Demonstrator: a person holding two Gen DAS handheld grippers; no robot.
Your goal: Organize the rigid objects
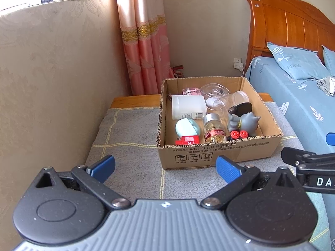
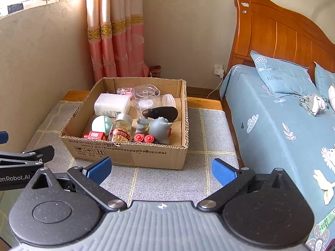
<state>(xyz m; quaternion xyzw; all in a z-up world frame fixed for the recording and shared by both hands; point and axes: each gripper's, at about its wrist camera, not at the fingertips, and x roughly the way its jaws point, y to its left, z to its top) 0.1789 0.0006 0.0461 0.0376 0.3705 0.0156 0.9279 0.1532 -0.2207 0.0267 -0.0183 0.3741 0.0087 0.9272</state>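
An open cardboard box (image 1: 219, 152) (image 2: 134, 153) sits on a grey checked mat and holds several rigid items: a white bottle (image 1: 188, 106) (image 2: 112, 104), clear plastic jars (image 1: 215, 93) (image 2: 146, 93), a silver-capped jar of gold pieces (image 1: 214, 130) (image 2: 121, 129), a grey toy figure (image 1: 245, 121) (image 2: 159, 127), a mint round case (image 1: 186, 127) (image 2: 101, 124) and a red box (image 1: 188, 140) (image 2: 94, 135). My left gripper (image 1: 165, 167) hovers open in front of the box. To its right, my right gripper (image 2: 161, 168) is also open, and nothing is between its fingers.
The grey checked mat (image 1: 129, 138) (image 2: 209, 138) covers a low wooden bench. A beige wall (image 1: 52, 83) lies to the left, a pink curtain (image 1: 144, 41) behind. A bed with blue sheets (image 2: 282, 125) and a wooden headboard (image 2: 282, 31) runs along the right.
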